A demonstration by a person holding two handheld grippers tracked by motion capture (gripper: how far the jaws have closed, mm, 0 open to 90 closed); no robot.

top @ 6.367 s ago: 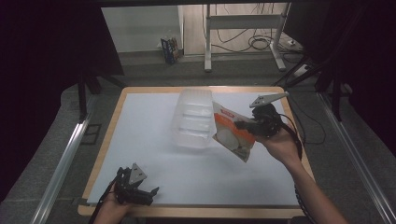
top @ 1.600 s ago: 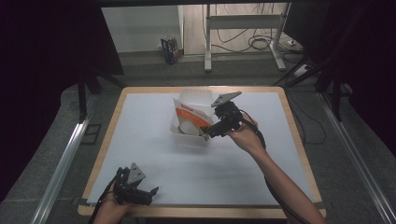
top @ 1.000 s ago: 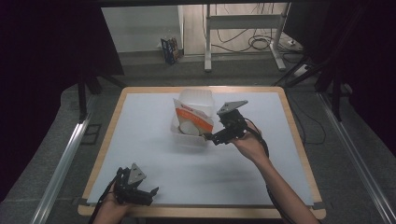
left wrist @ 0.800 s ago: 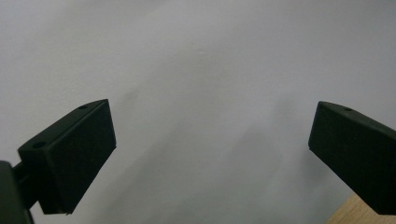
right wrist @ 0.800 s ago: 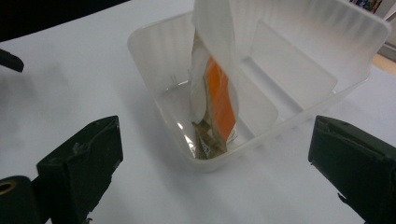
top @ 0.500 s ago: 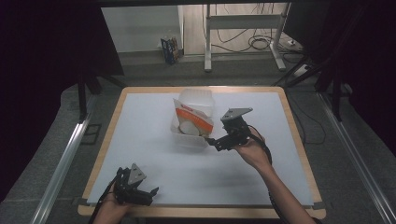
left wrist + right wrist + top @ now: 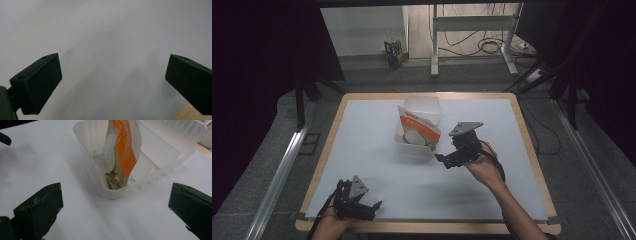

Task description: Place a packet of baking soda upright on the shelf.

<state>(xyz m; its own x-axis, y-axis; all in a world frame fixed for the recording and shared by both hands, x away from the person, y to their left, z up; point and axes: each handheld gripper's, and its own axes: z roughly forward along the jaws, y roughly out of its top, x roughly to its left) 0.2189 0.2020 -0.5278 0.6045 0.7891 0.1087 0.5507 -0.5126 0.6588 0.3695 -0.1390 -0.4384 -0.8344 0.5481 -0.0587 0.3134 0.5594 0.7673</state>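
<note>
Near the middle of the white table top (image 7: 377,145), a little toward its far edge, stands a clear plastic bin (image 7: 419,125) with an orange and white pouch (image 7: 414,127) leaning upright inside it, its top rising above the rim. From the right gripper view the pouch (image 7: 122,150) sits in the near compartment of the bin (image 7: 160,147), tilted against the wall, with brownish pieces showing at its lower end; a divider splits the bin, and the compartment behind it looks bare. The right gripper (image 7: 447,161) hovers just beside the bin's near right corner, held in the person's right hand (image 7: 484,167), pointing toward the bin; its jaws are spread wide and grip nothing, and the bin sits apart from them, between and beyond the two black tips. The left gripper (image 7: 369,207) rests at the table's near left edge in the left hand (image 7: 329,225), well apart from the bin. Its own view shows both jaws spread wide over bare white surface, with a sliver of the wooden table rim (image 7: 192,113) at the lower right corner
</note>
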